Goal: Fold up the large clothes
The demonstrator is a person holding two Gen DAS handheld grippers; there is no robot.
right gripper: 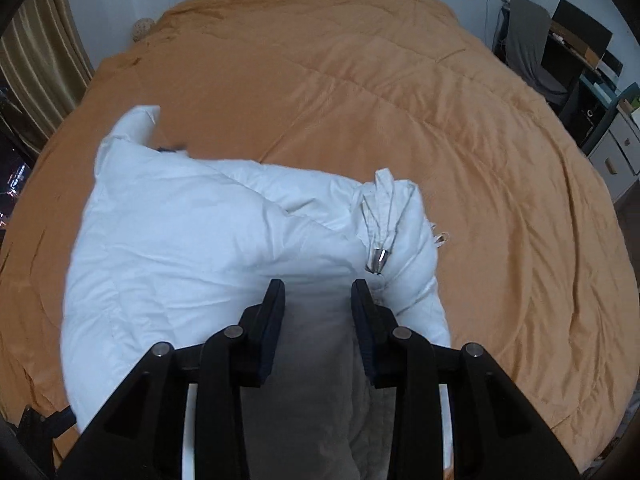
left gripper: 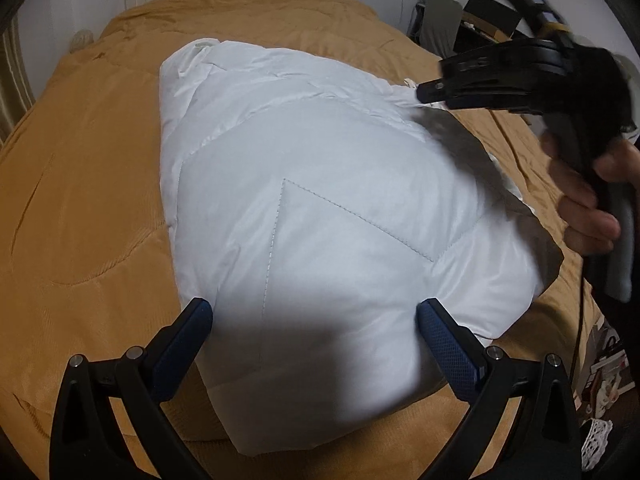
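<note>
- At the left, the left gripper (left gripper: 316, 308): jaws spread wide, poised over the near end of the garment, clamping nothing.
- In the middle, a white padded jacket (left gripper: 300, 200), lying puffed up on the orange comforter (left gripper: 80, 200) of a bed, well clear of the bed's edges.
- To the right, the right gripper (left gripper: 424, 92), carried in a hand (left gripper: 588, 200): clenched on a bunched fold at the jacket's far right edge.
- Likely light for its bulk, soft and springy, so prone to puffing back open after each fold; worth pressing flat along the stitched seams.
- Probably a slick shell, so apt to slide out of a shallow pinch.
- Best taken deep at a hem, corner or seam, through all layers, not on a smooth padded panel.
- Only from the left wrist: the diagonal quilting lines across the top panel, the whole outline of the jacket, and the right gripper from outside with fabric pulled taut at its tip.
- Only from the right wrist: a metal zip pull (right gripper: 378, 258) on crumpled zip tape just beyond the fingers, and the shadowed fold of cloth running down between them.
</note>
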